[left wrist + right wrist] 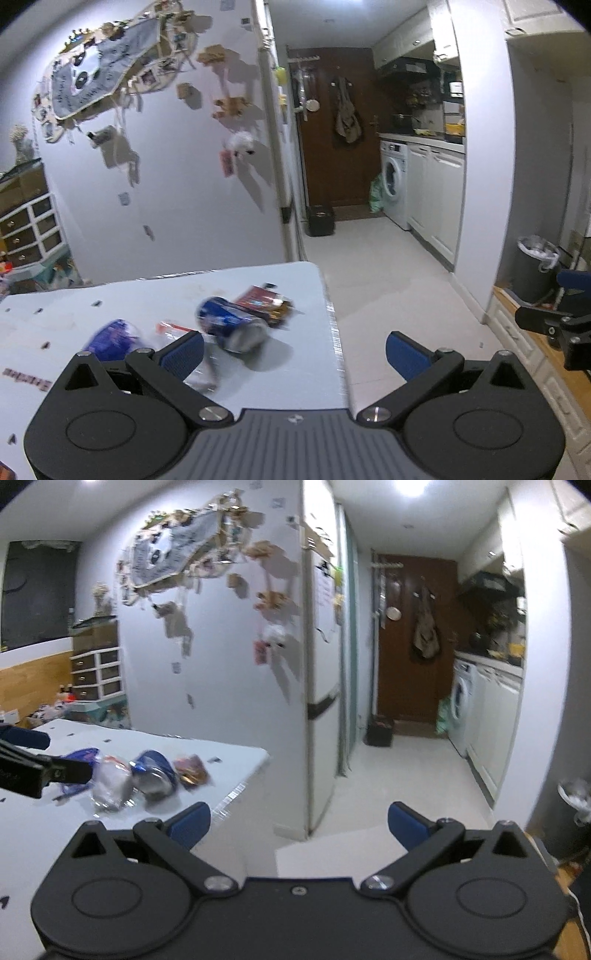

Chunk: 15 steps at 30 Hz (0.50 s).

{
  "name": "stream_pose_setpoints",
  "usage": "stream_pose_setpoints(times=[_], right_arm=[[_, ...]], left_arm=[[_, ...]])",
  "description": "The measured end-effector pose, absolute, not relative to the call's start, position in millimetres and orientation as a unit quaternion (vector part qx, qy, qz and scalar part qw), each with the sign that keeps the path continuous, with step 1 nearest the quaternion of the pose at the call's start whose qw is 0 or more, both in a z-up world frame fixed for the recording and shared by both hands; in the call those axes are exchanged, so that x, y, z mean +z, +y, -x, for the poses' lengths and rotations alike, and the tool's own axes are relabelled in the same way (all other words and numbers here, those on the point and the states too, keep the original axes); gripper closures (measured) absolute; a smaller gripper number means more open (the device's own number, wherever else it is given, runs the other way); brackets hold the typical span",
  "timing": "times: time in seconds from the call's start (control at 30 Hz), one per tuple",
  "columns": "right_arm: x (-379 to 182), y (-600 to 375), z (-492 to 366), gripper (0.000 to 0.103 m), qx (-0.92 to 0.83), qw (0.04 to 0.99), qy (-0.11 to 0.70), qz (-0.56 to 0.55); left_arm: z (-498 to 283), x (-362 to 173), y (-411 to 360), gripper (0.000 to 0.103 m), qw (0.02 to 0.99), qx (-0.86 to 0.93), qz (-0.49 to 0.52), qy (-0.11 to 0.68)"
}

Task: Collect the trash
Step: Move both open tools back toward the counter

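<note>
Left wrist view: left gripper [293,349] wide open, blue pads [183,352] empty, hovering over the pale grey table [110,295]; trash lies ahead and to the left of the gap, so the coming move looks like a shift left and forward. Left to right on the table: purple crinkled plastic wrapper [112,338], clear crumpled plastic bag with an orange strip [171,330] just beside the left pad, crushed blue aluminium can [232,325] on its side with its long axis running away-left to near-right and its open silver end toward the camera, then red-brown foil snack packet [264,302] touching or just behind the can, near the table's right edge. Can is nearest to the left fingers. Right gripper [299,823], also fully open and holding nothing, sits off the table edge over white floor [406,775], farther from the pile, so the left one is better placed. Black bin with a white liner [535,267] stands well apart at far right, beside the wall; kitchen corridor with a washing machine [393,181] beyond. Frames blurred, details soft
</note>
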State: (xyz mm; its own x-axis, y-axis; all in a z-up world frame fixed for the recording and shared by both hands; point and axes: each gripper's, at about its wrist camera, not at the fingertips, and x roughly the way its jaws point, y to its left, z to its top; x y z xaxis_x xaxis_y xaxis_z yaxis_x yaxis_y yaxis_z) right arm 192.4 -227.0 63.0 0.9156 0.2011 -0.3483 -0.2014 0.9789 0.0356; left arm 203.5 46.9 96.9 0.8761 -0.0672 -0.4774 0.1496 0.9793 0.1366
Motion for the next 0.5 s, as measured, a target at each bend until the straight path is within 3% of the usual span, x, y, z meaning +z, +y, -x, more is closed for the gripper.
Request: stream_pose_setpoints(times=[0.5], right_arm=[[68.9, -123.2, -234.9, 0.0, 0.181, 0.972, 0.151, 0.001]], left_arm=[[-277.5, 85.5, 174.3, 0.0, 0.971, -0.055, -0.022, 0.231]])
